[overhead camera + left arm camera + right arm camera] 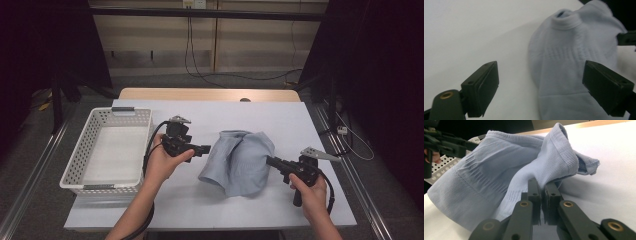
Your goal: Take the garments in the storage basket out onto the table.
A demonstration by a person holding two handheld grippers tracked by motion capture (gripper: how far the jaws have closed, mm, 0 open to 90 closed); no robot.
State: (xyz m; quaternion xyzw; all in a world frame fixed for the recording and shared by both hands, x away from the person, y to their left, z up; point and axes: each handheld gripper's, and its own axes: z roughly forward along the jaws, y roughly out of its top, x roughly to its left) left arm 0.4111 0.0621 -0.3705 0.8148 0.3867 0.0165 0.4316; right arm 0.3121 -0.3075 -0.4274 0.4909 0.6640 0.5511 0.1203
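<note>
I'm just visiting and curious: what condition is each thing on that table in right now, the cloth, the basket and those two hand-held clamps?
Blue garment: crumpled in a heap on the table, one edge pinched.
Basket: upright, nothing inside, left of the garment.
Left gripper: jaws open, gripping nothing, next to the garment.
Right gripper: jaws shut on the garment's edge.
Table: covered in white.

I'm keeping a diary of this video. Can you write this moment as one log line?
left gripper: open, beside cloth | right gripper: shut on cloth edge | basket: left of cloth
</note>
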